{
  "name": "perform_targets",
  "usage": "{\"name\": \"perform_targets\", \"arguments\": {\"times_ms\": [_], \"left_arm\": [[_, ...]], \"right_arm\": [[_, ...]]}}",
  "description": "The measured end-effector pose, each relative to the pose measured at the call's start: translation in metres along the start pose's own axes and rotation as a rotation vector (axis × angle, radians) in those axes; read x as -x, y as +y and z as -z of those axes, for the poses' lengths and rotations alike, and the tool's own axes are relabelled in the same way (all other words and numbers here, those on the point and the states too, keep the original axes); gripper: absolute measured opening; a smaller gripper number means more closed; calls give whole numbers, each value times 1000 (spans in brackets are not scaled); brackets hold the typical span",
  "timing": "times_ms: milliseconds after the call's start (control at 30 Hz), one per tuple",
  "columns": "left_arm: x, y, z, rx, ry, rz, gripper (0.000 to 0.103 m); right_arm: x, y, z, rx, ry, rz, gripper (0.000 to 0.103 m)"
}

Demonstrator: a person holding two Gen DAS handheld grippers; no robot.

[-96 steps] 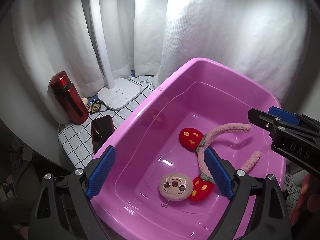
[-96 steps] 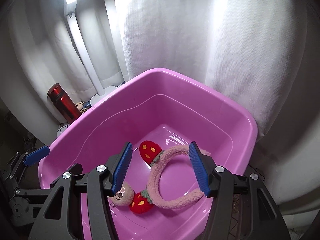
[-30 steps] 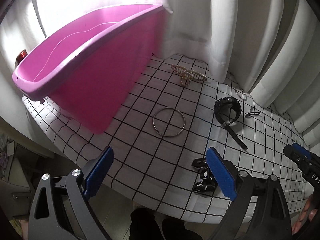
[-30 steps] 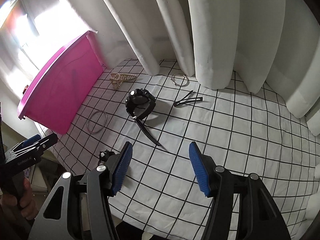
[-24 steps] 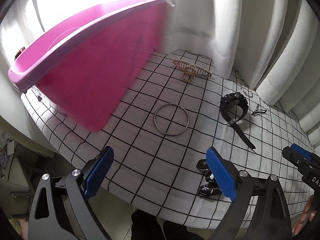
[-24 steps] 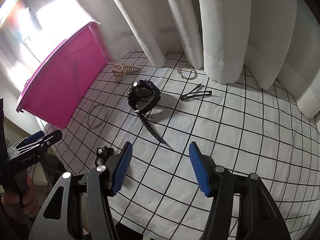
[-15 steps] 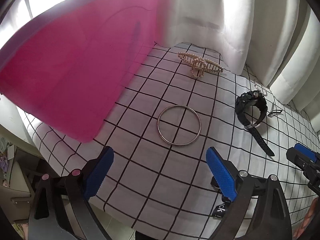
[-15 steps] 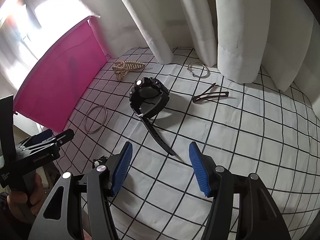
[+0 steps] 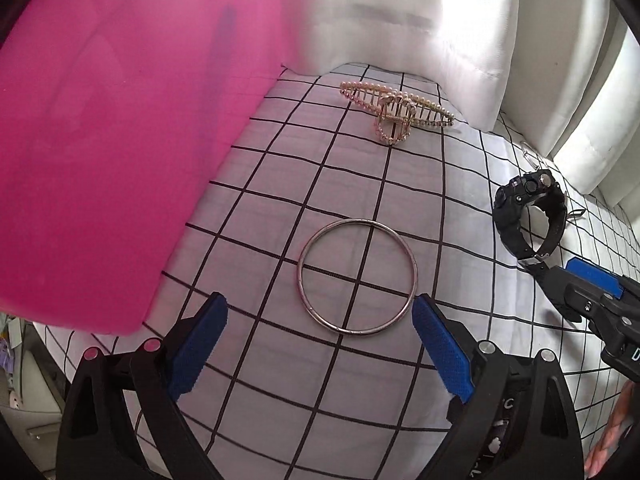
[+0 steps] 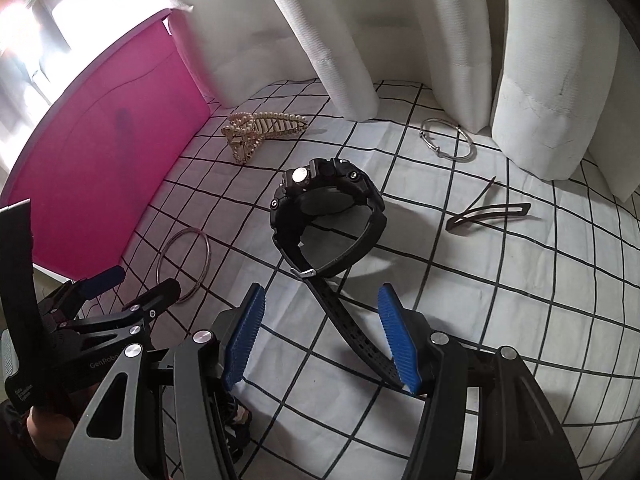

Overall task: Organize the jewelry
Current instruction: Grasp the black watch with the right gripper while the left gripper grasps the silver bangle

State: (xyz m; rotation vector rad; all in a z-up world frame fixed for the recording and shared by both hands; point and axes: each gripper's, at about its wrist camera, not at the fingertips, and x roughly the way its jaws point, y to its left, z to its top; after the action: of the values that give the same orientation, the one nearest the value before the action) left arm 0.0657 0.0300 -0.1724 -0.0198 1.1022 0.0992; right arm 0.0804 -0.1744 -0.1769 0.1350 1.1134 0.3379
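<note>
Two hand-held grippers angle steeply down over a white cloth [image 9: 360, 360] printed with a black grid. Largest in view, a pink plastic bin [image 9: 120, 140] stands on the cloth at its left side, before white curtains [image 10: 440, 20]. Left gripper [image 9: 320, 344]: jaws parted wide, blue pads empty; the far rim of a plain metal bangle [image 9: 357, 277] lies flat on the cloth just ahead of and between the fingertips, untouched. Right gripper [image 10: 320, 336]: jaws likewise parted and holding nothing, poised above the loose strap end of a black digital wristwatch [image 10: 326, 216], which rests on its side with its band looped. The strap tail runs between the two pads without evident contact. Part of a hand [image 10: 40, 420] grips the left tool's handle at lower left of the right wrist view. Smaller items: a pearl-studded gold claw clip [image 9: 394, 110] near the bin's corner; a thin open wire bangle [image 10: 448, 140] at the curtain foot; a dark flat hair clip [image 10: 488, 214] to the right of the watch.
</note>
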Motion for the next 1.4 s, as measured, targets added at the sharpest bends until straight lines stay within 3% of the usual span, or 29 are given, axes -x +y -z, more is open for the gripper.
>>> {"name": "perform_targets", "arguments": {"times_ms": [1033, 1400], "left_arm": [[-26, -17, -15, -58, -11, 92, 93], [-31, -26, -12, -99, -44, 62, 98]], "right_arm": [[-45, 15, -29, -5, 40, 91, 57], [-49, 15, -30, 11, 32, 115, 59]]}}
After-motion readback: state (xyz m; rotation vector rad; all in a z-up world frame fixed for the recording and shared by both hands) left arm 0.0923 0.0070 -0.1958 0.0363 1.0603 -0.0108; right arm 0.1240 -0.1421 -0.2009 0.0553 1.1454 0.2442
